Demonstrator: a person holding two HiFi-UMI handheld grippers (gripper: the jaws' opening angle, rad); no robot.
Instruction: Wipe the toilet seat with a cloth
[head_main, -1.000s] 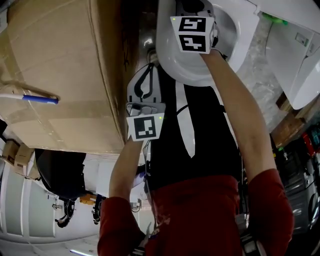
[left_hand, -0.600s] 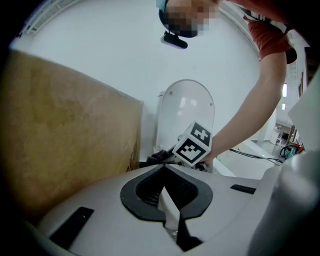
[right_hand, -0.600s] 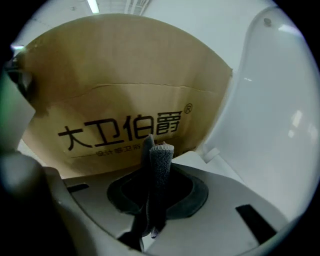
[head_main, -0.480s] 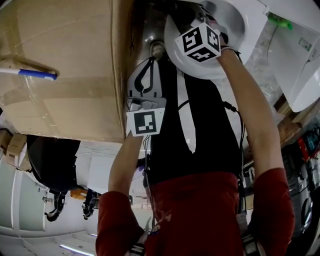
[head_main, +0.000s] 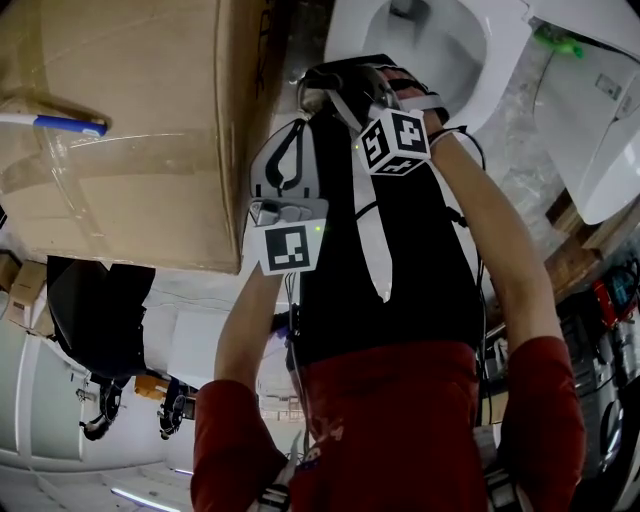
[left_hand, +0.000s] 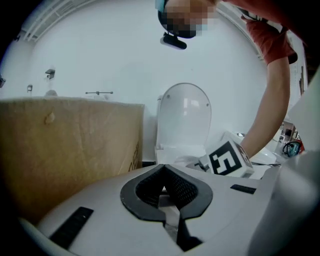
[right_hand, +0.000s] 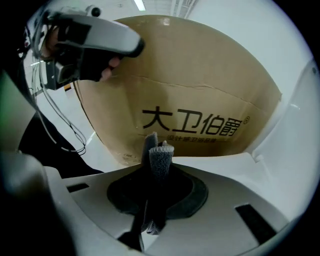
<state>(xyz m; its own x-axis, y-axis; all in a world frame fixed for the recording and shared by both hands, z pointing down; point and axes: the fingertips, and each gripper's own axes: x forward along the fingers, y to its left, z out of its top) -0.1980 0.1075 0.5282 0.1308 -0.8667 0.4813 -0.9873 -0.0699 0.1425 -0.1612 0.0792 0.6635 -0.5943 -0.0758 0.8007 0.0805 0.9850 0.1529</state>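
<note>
**Fingers.** The fingers of the right gripper (right_hand: 157, 150) are pressed together on a grey cloth (right_hand: 161, 162). A short tuft of cloth stands past the tips and the rest hangs back between the pads. The fingers of the left gripper (left_hand: 163, 188) are pressed together on nothing.

**Task thing.** The toilet (head_main: 487, 62) lies at the far right, with its bowl open and its lid (left_hand: 184, 112) raised. The seat cannot be told apart from the rim. The right gripper sits at the bowl's near left edge and faces the box (right_hand: 200, 95), not the seat.

**Risks (judged).**
- So little cloth shows beyond the tips that a flat pass would probably put hard finger ends on the seat instead of fabric.
- Drag across the rim could pull the cloth out of the pinch and drop it into the bowl.
- A wide swing back toward the seat could knock the box or the left gripper, which hangs just near-left of the right one.

**Surroundings.**
- The box fills the left side and stands close against the toilet, so the gap on that side is narrow.
- A blue-tipped stick (head_main: 58, 124) lies on top of the box.
- Cables (right_hand: 60, 125) trail below the left gripper and might snag.
- A green object (head_main: 552, 40) sits at the far right, clear of the work.
</note>
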